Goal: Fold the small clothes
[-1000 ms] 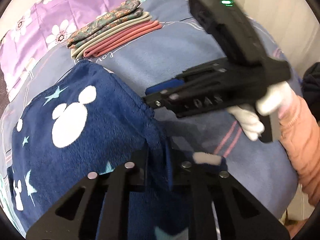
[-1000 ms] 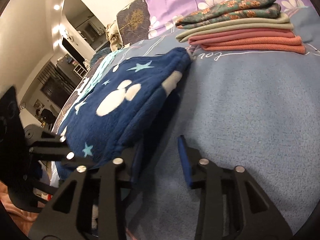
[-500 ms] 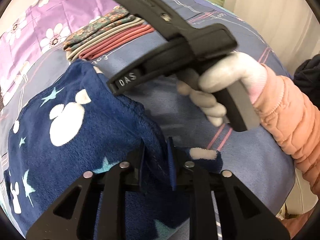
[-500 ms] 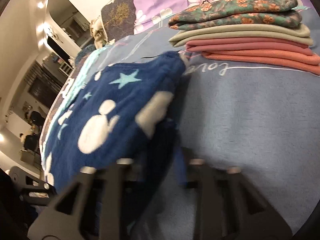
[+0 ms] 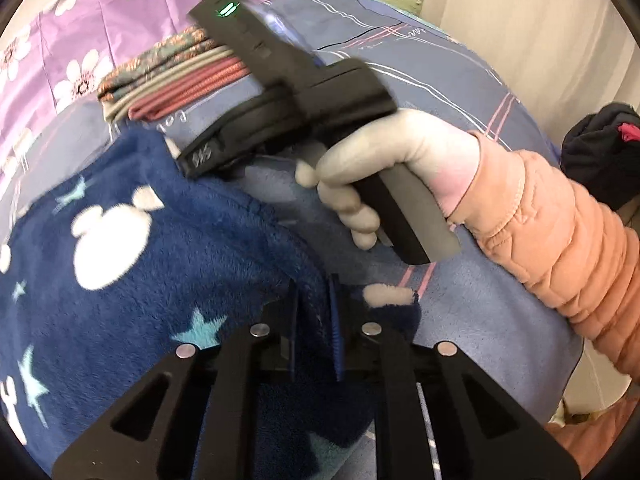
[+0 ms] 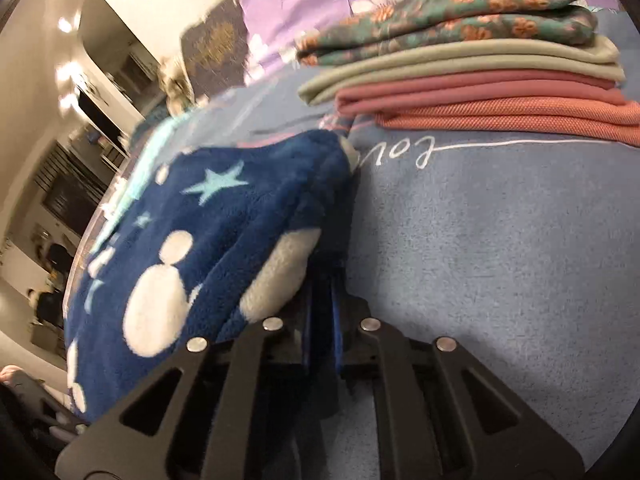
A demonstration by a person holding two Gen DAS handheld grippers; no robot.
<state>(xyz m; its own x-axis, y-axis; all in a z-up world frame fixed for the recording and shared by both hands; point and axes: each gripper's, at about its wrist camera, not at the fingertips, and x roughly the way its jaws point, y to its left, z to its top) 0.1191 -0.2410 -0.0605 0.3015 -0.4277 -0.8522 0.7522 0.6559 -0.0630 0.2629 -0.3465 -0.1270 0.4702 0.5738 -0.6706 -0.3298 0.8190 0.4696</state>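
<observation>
A dark blue fleece garment (image 5: 140, 280) with white mouse-head shapes and pale stars lies on the bed. My left gripper (image 5: 314, 320) has its near edge between its pads, and the jaws are closing on it. In the left wrist view a white-gloved hand (image 5: 380, 160) holds the right tool's black body (image 5: 288, 120) farther along the same edge, near the far corner. From the right wrist view, my right gripper (image 6: 322, 304) is closing on the fleece (image 6: 208, 232), which is pinched between its blue pads.
A stack of folded clothes (image 6: 460, 80), floral, beige and salmon, sits just beyond the fleece (image 5: 172, 76). The blue-grey bedspread (image 6: 500, 260) stretches to the right. A purple flowered cover (image 5: 80, 20) lies behind. A dark clothes heap (image 5: 600, 152) is past the bed's right side.
The right gripper moved along the fleece edge toward the far corner and its open jaws shut on the fabric. The left gripper stayed on the near edge.
</observation>
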